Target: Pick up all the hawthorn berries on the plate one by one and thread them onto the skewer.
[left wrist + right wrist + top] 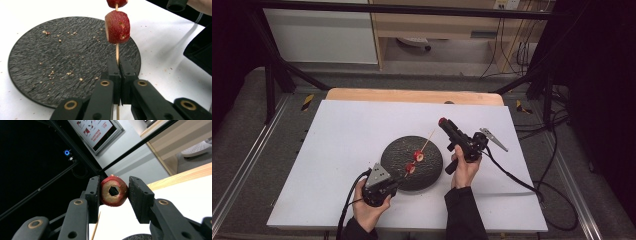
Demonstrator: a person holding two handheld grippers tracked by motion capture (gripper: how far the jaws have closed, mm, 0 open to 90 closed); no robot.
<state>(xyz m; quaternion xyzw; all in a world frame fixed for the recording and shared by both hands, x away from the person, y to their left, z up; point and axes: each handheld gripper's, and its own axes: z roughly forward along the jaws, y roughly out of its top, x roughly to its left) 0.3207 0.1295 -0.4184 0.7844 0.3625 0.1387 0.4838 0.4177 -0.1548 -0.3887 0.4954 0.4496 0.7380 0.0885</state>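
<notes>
The white tabletop (337, 150) carries a round black slate plate (399, 150) scattered with crumbs. The left tool (117, 65), at the plate's near edge, is clamped tight on a thin wooden skewer (117, 51) that slants up over the plate, with two red fruit slices (117, 27) threaded on it. The right tool (113, 192), raised beyond the plate's far right edge, pinches a cored red fruit ring (113, 190) between its pads, just beside the skewer's tip.
</notes>
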